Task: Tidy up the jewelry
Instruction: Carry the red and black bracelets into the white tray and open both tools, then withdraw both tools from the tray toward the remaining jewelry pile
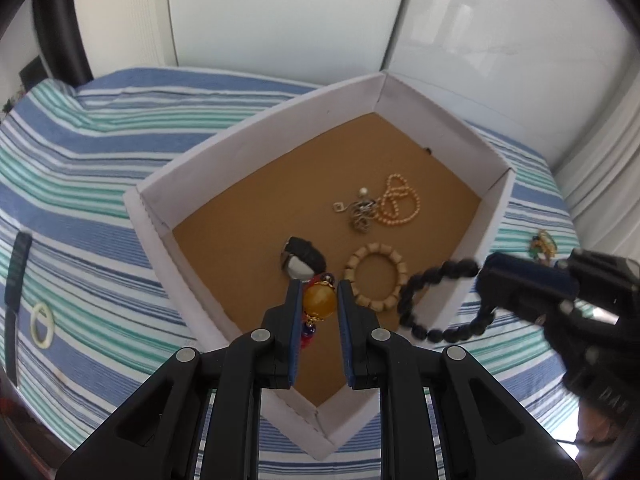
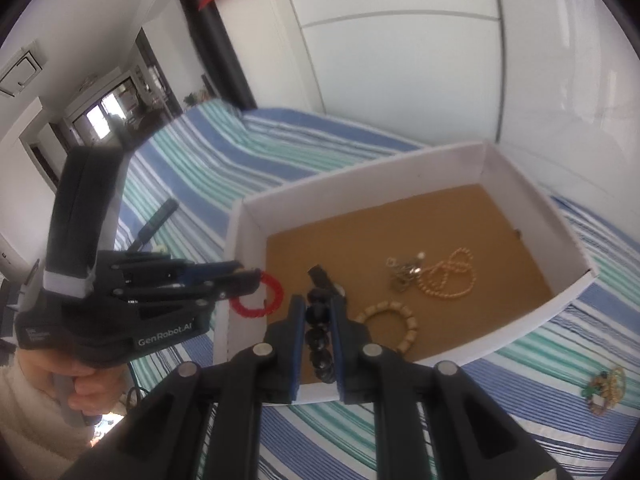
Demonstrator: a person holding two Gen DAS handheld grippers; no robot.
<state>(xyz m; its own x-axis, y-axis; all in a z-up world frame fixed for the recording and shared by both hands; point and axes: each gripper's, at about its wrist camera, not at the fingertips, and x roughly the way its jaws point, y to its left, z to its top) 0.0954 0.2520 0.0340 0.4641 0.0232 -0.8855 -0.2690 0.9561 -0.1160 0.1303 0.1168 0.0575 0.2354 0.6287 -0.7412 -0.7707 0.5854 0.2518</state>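
My left gripper [image 1: 319,286] pinches a red beaded bracelet [image 2: 258,295] at its big amber bead [image 1: 319,300], hanging over the near-left wall of the white box [image 1: 256,136]. My right gripper [image 2: 318,302] is clamped on a black bead bracelet [image 1: 436,300], whose loop dangles over the box's near-right edge. On the box's brown floor lie a wooden bead bracelet [image 1: 376,276], a peach pearl strand [image 1: 398,200] touching a tangled metal chain [image 1: 360,212], and a black-strapped watch [image 1: 302,258]. On the striped sheet [image 1: 100,152] outside: a pale ring [image 1: 42,322], a dark strap [image 1: 16,280], and a green-gold tangle [image 2: 604,390].
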